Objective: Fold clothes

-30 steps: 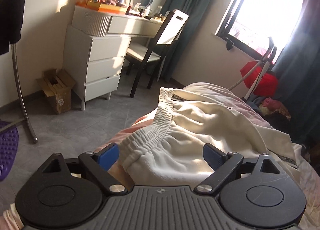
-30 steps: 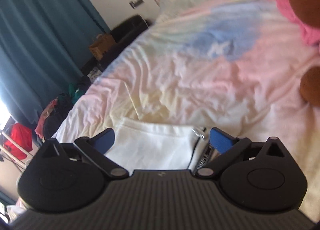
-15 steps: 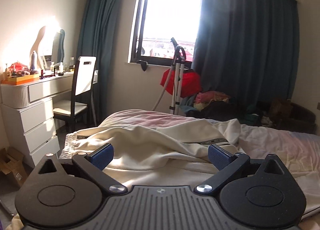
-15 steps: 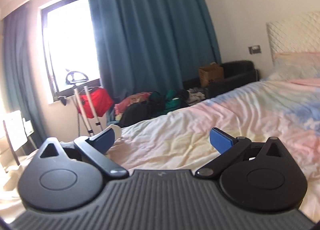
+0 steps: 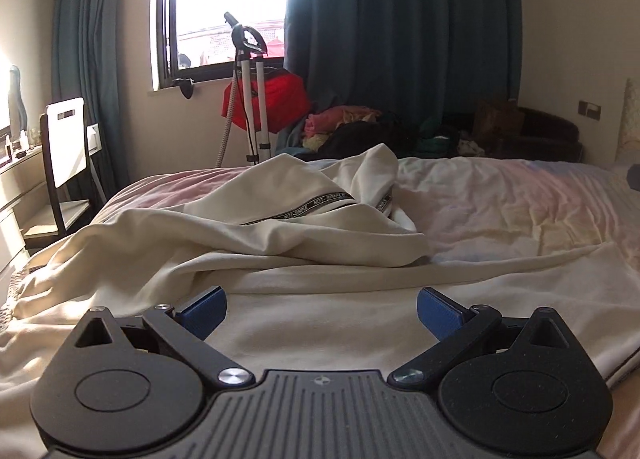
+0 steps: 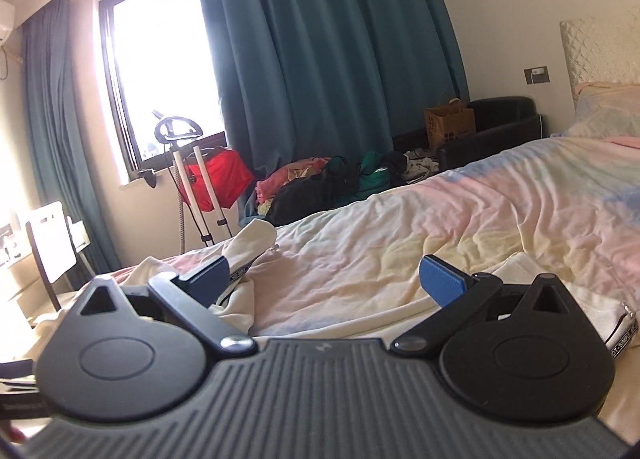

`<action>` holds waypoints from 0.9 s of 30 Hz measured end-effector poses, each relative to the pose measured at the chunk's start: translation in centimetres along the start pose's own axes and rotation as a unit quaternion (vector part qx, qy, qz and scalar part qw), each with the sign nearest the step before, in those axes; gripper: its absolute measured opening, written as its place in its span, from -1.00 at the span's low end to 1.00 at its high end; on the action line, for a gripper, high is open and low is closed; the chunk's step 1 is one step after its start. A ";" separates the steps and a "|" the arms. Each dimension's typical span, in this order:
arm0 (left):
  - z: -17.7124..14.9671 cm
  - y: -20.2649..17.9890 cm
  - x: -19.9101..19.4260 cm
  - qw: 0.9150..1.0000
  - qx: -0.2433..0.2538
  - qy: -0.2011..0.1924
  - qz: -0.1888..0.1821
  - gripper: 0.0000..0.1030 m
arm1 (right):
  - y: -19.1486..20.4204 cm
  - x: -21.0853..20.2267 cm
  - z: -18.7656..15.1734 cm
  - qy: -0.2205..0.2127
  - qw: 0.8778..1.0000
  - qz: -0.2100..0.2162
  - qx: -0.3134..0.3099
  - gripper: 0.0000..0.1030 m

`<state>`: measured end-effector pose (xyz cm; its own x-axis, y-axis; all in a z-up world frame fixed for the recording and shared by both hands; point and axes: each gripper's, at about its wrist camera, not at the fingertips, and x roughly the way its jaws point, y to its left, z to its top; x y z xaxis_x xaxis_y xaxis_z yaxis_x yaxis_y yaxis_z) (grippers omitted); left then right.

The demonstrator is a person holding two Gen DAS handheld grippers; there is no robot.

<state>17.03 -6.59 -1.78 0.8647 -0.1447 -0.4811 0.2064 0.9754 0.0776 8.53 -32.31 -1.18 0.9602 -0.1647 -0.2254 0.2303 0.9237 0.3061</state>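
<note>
Cream sweatpants (image 5: 280, 235) with a black lettered side stripe lie rumpled on the pastel bed sheet (image 5: 520, 211). One leg is bunched up over the other. My left gripper (image 5: 320, 309) is open and empty, low over the flat cream cloth. My right gripper (image 6: 326, 281) is open and empty, above the sheet (image 6: 400, 251). Part of the pants (image 6: 252, 243) shows behind its left finger, and a cream hem with the stripe (image 6: 612, 323) shows at the lower right.
A garment steamer stand (image 5: 252, 91) with a red item, a pile of clothes (image 5: 360, 127) and a dark sofa (image 6: 492, 127) stand beyond the bed under the window. A chair (image 5: 64, 163) and desk are at the left. The headboard (image 6: 600, 47) is at the right.
Both grippers have swung up and around to face the window side of the room. The left one has moved from the waistband end to over the pants' flat leg. Both stay open.
</note>
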 end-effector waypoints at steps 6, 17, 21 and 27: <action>4.9 -5.5 11.0 0.998 0.049 0.004 -0.024 0.99 | -1.7 3.1 0.0 0.006 0.999 -0.028 0.032 1.00; 13.9 -13.1 32.2 0.995 0.022 0.068 0.065 0.95 | -3.7 9.8 -2.8 0.025 0.995 -0.072 0.056 1.00; 14.3 -11.7 37.1 0.988 -0.019 0.119 0.100 0.48 | -4.3 11.4 -3.6 0.033 0.995 -0.076 0.063 1.00; 15.0 -10.3 35.5 0.994 -0.059 0.091 -0.014 -0.76 | -4.8 11.9 -4.0 0.042 0.993 -0.079 0.081 1.00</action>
<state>52.47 -24.25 -6.55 0.7595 -0.1491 -0.6331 0.1641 0.9858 -0.0352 18.25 -37.38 -9.01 0.8947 -0.2676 -0.3577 0.4066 0.8195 0.4039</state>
